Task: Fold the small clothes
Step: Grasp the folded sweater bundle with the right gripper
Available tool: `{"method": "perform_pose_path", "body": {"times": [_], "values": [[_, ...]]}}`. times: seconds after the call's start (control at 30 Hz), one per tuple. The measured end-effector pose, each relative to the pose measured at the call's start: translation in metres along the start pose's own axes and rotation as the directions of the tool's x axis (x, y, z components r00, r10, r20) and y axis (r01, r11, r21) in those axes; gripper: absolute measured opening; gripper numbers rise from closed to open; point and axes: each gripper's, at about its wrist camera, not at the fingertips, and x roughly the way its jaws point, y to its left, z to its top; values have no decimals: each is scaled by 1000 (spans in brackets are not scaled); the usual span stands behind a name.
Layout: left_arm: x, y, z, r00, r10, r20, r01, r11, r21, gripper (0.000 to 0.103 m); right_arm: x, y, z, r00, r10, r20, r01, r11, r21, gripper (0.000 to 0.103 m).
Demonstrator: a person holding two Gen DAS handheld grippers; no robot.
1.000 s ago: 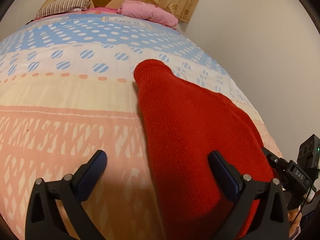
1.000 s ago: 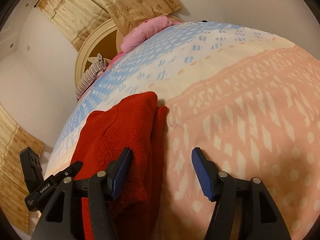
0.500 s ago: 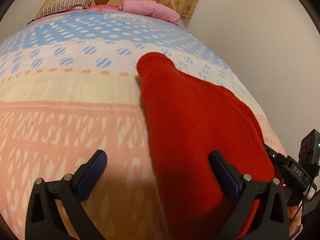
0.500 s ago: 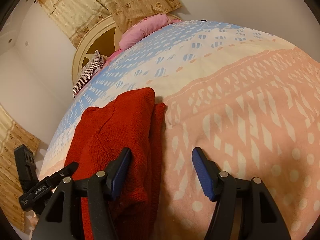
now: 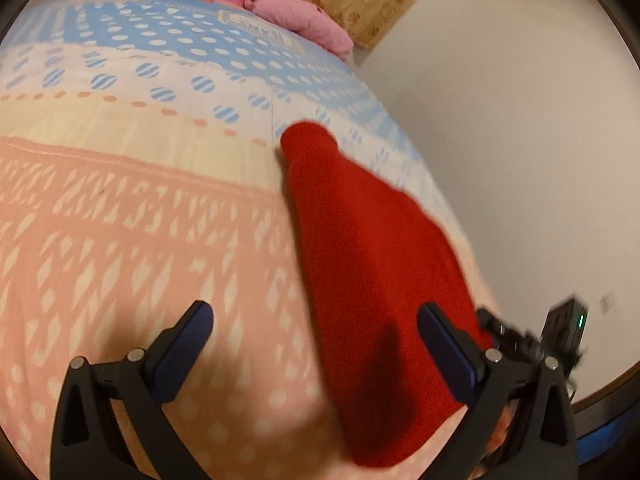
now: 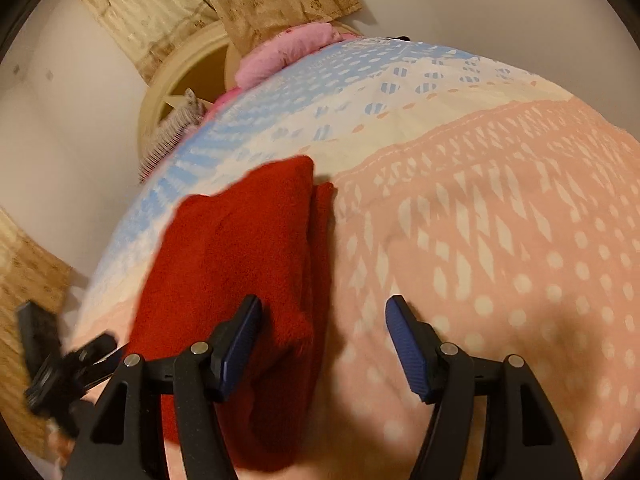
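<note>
Across a patterned bedspread, folded red knitwear beneath two unclenched grippers.

Spread wide under everything: peach, cream and blue bands dotted white, reaching back to a pink pillow and a striped pillow by the round headboard. Lying flat near the bed's edge by the pale wall: the red sweater, folded long and narrow, layered edge showing along one side. Above its near end, the left gripper, jaws released and apart, nothing between the pads, one finger over red knit, the other over peach cloth. Beside it, the right gripper, likewise unclenched, grasping nothing, one fingertip over the sweater's edge.
</note>
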Motion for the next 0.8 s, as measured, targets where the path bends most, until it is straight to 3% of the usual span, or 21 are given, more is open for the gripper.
{"method": "perform_pose_path", "body": {"times": [0.17, 0.23, 0.3, 0.37, 0.43, 0.6, 0.7, 0.8], "values": [[41, -15, 18, 993, -114, -36, 112, 993, -46, 103, -2, 16, 21, 997, 71, 28, -69, 996, -62, 65], [64, -16, 18, 991, -110, -76, 105, 992, -71, 103, 17, 22, 31, 999, 37, 1, -37, 994, -99, 65], [67, -23, 13, 996, -86, -38, 85, 996, -28, 103, 36, 20, 34, 999, 14, -28, -17, 995, -94, 65], [70, -30, 8, 997, -66, -33, 67, 997, 36, 103, 58, 13, 27, 996, 44, -77, -49, 996, -71, 65], [71, -36, 0, 998, -57, -19, 59, 994, 96, 102, 60, 11, 22, 996, 67, -58, -71, 995, -71, 65], [69, -33, -1, 996, -94, -11, 95, 991, 93, 96, 65, 17, 19, 986, 131, -105, -142, 985, -99, 56], [66, -28, 0, 992, -125, -5, 125, 989, 81, 94, 68, 14, 18, 982, 159, -105, -168, 982, -84, 56], [69, -32, -2, 994, -106, -7, 106, 988, 108, 94, 71, 13, 21, 981, 160, -109, -167, 984, -65, 56]]}}
